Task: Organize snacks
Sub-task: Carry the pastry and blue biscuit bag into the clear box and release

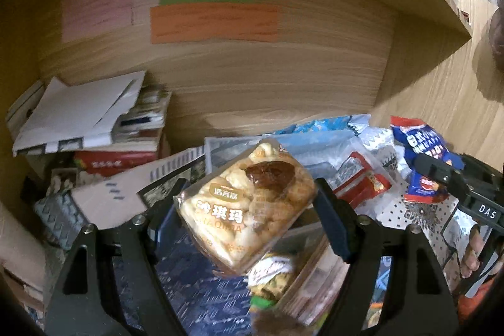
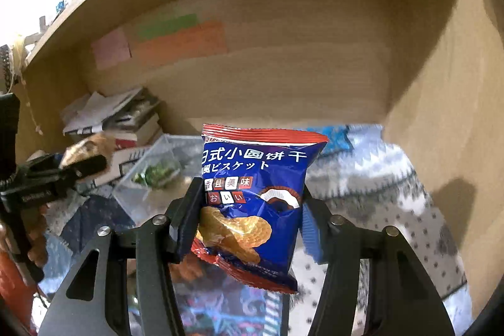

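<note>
My left gripper (image 1: 249, 203) is shut on a clear-wrapped sachima pastry pack (image 1: 245, 210) and holds it tilted above a clear plastic bin (image 1: 315, 282) with other snacks inside. My right gripper (image 2: 249, 207) is shut on a blue and red biscuit bag (image 2: 255, 203), held upright in the air. The biscuit bag also shows at the right of the left wrist view (image 1: 422, 153), with the right gripper's fingers (image 1: 441, 172) around it. The left gripper with the pastry pack shows at the left of the right wrist view (image 2: 85, 150).
A wooden cubby with coloured paper notes (image 1: 214, 21) on its back wall surrounds the scene. A stack of books and papers (image 1: 94, 122) lies at the left. Snack packets (image 1: 362, 178) lie on a patterned cloth (image 2: 378, 178). The clear bin also shows in the right wrist view (image 2: 151, 172).
</note>
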A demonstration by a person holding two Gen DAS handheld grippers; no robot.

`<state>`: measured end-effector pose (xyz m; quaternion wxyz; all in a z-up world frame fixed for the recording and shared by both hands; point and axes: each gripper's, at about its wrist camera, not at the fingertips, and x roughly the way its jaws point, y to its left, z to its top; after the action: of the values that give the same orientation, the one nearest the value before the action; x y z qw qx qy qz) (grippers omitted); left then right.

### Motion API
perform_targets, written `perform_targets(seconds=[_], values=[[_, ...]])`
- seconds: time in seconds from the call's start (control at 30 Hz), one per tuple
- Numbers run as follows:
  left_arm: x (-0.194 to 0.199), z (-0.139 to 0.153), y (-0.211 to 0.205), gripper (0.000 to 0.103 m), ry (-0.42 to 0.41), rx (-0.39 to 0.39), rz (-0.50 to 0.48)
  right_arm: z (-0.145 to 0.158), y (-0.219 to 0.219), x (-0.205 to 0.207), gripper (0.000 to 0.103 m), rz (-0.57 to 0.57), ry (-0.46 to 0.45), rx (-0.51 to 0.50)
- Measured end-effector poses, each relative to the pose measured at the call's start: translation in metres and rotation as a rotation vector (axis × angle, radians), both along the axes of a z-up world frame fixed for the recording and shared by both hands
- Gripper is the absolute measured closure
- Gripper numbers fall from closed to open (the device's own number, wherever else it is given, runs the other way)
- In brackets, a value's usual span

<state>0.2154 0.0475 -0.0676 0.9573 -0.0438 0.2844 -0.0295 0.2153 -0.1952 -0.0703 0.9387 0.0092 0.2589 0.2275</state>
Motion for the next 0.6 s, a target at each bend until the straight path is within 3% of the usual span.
perform_targets(seconds=[0.23,0.6], values=[[0.036,-0.005,-0.012,0.025,0.042,-0.002,-0.023,0.003,0.019,0.029,0.051,0.03,0.001,-0.021],[0.099,-0.032,-0.018,0.025,0.155,-0.015,-0.032,-0.016,0.041,0.079,0.051,0.067,0.111,-0.085]])
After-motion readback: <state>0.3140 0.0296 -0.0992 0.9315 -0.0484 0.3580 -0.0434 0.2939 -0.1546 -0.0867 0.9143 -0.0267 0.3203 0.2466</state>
